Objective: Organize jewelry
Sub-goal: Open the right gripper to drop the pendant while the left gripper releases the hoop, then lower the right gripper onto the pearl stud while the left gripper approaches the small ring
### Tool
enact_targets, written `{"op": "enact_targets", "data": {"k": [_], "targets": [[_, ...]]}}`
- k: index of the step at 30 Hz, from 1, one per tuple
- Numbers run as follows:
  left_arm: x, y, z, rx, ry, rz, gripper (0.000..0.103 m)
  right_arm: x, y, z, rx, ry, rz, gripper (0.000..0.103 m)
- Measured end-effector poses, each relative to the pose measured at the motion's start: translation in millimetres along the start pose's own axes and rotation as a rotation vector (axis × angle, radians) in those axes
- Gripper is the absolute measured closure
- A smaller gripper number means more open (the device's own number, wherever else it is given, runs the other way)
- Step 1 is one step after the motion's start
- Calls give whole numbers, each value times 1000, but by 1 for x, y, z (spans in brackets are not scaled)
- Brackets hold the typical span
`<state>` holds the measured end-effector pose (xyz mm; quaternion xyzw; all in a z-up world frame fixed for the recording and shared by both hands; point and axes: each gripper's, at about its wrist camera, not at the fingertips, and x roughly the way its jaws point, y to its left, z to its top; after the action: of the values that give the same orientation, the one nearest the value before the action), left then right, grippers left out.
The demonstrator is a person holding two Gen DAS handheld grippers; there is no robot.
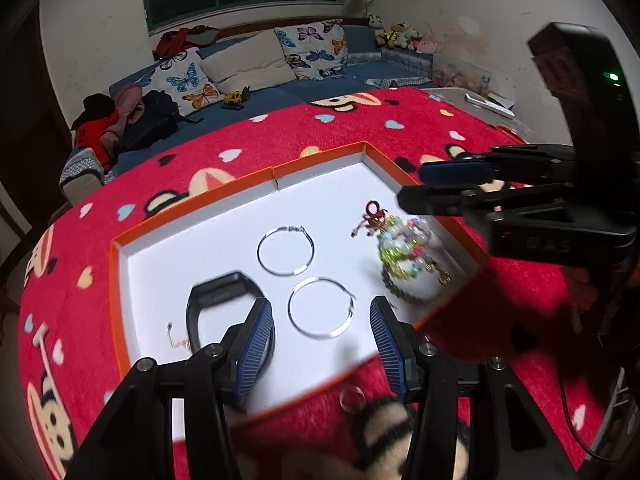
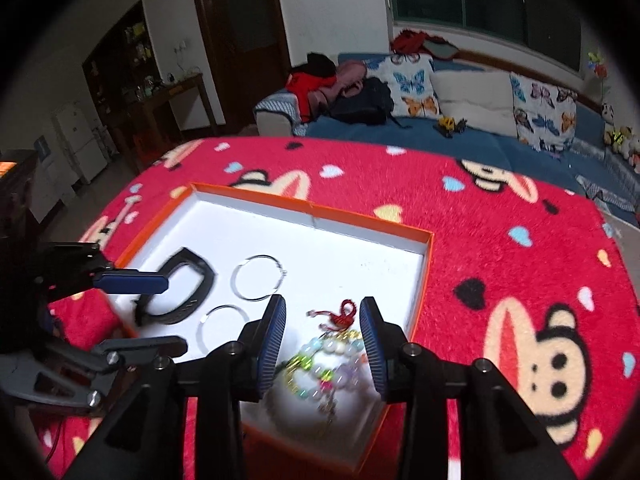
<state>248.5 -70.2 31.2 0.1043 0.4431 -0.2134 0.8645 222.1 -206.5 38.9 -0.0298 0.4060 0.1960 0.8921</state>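
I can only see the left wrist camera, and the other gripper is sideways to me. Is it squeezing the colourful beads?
Observer: No. The right gripper is open. Its fingers stand either side of the beads with gaps, pinching nothing.
Child: What's on the blanket behind that gripper?
Observer: A big cartoon monkey face, just right of the orange box.
Child: And past the end of the sofa with the clothes?
Observer: A dark wooden door.
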Motion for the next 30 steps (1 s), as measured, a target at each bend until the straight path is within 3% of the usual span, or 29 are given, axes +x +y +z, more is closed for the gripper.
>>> {"op": "enact_targets", "data": {"k": [10,19,30], "targets": [[-37,-8,-51,-21,7,24,48,-36,26,-44,10,0,81,61],[-35,1,-83,-89,40,20,47,-7,36,-71,8,104,89,61],[-23,4,-90,-106,60,20,46,15,48,-77,-24,132,75,63]]}}
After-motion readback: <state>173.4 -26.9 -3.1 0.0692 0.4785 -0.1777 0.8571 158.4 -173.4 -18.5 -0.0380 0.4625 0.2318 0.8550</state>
